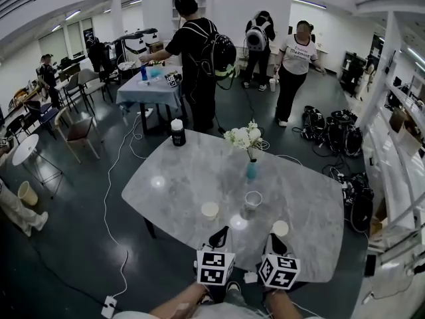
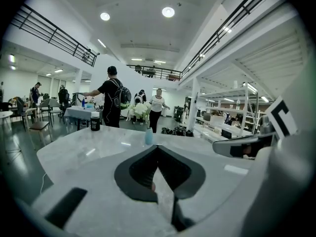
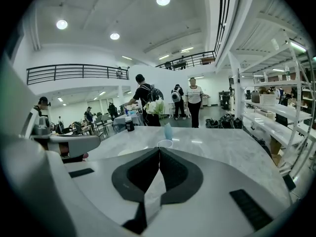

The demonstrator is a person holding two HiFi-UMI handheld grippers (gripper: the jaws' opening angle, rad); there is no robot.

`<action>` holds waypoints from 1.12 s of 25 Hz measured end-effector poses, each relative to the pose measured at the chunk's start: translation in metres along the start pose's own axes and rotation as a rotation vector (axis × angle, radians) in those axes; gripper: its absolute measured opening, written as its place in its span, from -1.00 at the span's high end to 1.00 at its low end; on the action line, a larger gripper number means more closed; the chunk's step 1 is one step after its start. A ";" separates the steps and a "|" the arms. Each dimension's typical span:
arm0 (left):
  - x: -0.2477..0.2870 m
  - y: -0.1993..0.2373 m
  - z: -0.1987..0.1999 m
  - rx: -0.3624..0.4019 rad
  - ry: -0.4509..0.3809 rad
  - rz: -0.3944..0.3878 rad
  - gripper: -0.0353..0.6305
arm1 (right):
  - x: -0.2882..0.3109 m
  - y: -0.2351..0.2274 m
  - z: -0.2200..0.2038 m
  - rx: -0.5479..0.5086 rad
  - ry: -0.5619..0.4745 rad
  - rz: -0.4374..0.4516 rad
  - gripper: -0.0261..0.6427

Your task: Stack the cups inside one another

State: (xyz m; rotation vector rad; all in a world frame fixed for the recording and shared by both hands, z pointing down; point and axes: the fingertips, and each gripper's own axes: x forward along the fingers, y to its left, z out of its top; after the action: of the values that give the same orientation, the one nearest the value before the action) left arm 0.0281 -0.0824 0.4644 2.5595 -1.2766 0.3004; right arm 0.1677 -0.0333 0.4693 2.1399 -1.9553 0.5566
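Cups: left cup (image 1: 210, 210), middle cup (image 1: 253, 199), right cup (image 1: 280, 228); pale, upright, separate.
Place: surface (image 1: 179, 178), toward its near edge.
Left hand-held gripper (image 1: 220, 232): jaws together, empty.
Right hand-held gripper (image 1: 273, 238): jaws together, empty.

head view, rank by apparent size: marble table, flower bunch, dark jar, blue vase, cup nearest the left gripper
1. marble table
2. flower bunch
3. dark jar and cup: look alike, and the cup is nearer the camera, so no ranking
4. blue vase
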 end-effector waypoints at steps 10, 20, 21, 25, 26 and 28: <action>0.024 -0.027 -0.026 -0.021 0.067 -0.036 0.90 | -0.004 -0.040 -0.022 0.048 0.036 -0.053 0.90; 0.058 -0.058 -0.070 -0.009 0.178 -0.092 0.90 | 0.001 -0.087 -0.061 0.113 0.092 -0.112 0.89; 0.062 -0.060 -0.075 -0.007 0.189 -0.097 0.90 | 0.003 -0.091 -0.065 0.121 0.096 -0.117 0.89; 0.076 -0.068 -0.092 0.001 0.230 -0.114 0.90 | 0.013 -0.101 -0.082 0.144 0.120 -0.119 0.89; 0.079 -0.069 -0.095 0.004 0.239 -0.118 0.90 | 0.016 -0.102 -0.086 0.148 0.127 -0.115 0.89; 0.086 -0.073 -0.101 0.012 0.255 -0.125 0.90 | 0.023 -0.104 -0.092 0.152 0.137 -0.107 0.89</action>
State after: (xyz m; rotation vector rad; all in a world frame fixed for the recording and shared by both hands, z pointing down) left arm 0.1306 -0.0720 0.5752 2.4988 -1.0220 0.5886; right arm 0.2585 -0.0076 0.5734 2.2133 -1.7670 0.8334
